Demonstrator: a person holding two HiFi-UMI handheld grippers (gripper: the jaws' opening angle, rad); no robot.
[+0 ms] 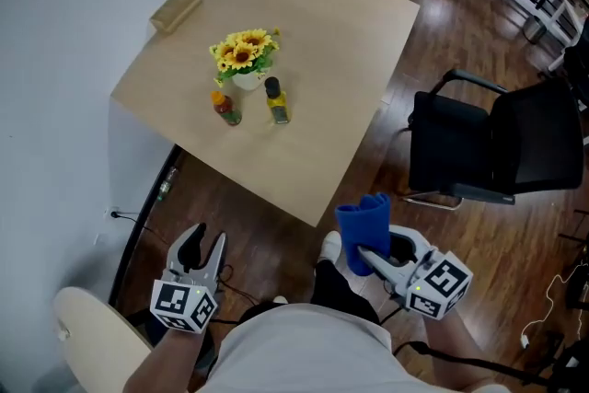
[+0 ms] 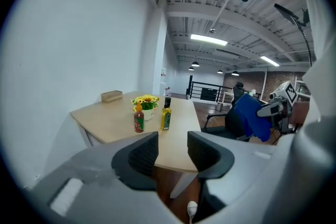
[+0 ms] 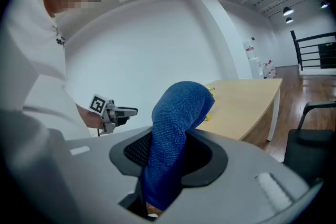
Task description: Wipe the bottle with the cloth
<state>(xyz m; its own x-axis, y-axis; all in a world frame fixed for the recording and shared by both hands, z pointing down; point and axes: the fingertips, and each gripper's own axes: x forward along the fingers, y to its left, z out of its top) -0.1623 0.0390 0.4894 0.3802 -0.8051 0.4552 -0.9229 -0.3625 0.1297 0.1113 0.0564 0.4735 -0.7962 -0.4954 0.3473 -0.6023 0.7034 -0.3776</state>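
Blue cloth (image 3: 176,113), soft and limp, sits clamped in the right gripper (image 3: 168,157), while the left gripper (image 2: 172,153), jaws narrowly apart and empty, should likely take the slick, rigid oil bottle (image 1: 277,102) just beside the sunflowers (image 1: 245,51) at mid-body.

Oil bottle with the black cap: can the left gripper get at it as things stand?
Probably yes, after moving closer: the left gripper is empty, fingers apart, and nothing stands between it and the oil bottle.

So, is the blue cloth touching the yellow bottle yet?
Apart. The head view shows the cloth in the right gripper over the floor, the yellow bottle up on the table.
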